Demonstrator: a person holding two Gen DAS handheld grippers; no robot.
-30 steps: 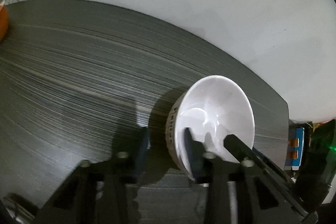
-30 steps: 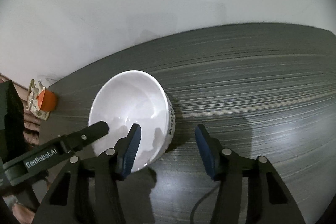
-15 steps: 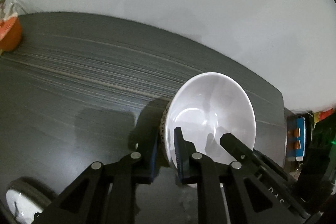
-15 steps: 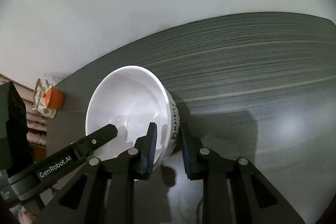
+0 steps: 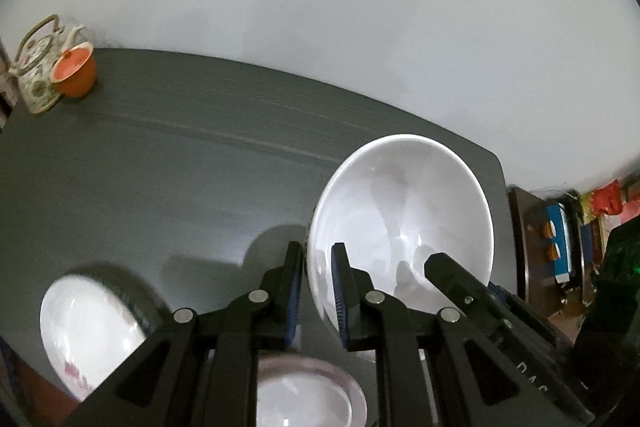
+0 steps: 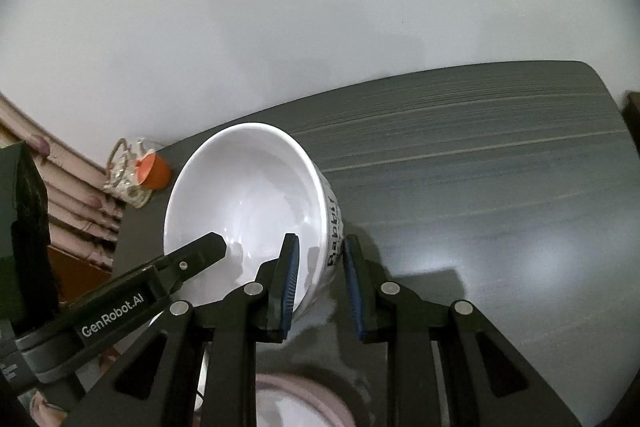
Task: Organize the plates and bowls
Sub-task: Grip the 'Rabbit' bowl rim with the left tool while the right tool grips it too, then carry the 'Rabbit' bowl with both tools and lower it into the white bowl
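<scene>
A white bowl (image 5: 404, 211) with black lettering on its side (image 6: 334, 235) is held tilted above the dark table (image 5: 160, 171). My left gripper (image 5: 316, 291) is shut on the bowl's left rim. My right gripper (image 6: 320, 283) is shut on the opposite rim, one finger inside, one outside. The right gripper's finger shows inside the bowl in the left wrist view (image 5: 452, 271). A white plate with red print (image 5: 88, 339) lies at lower left. A pink-rimmed dish (image 5: 308, 403) lies below the grippers; it also shows in the right wrist view (image 6: 296, 407).
A patterned teapot (image 5: 36, 75) and an orange cup (image 5: 76, 69) stand at the table's far left corner. A white wall runs behind the table. Shelves with clutter (image 5: 560, 247) stand past the table's right edge.
Both grippers closed on the bowl's rim and lifted it off the table, pulling back. The plate, the dish and the teapot have come into view.
</scene>
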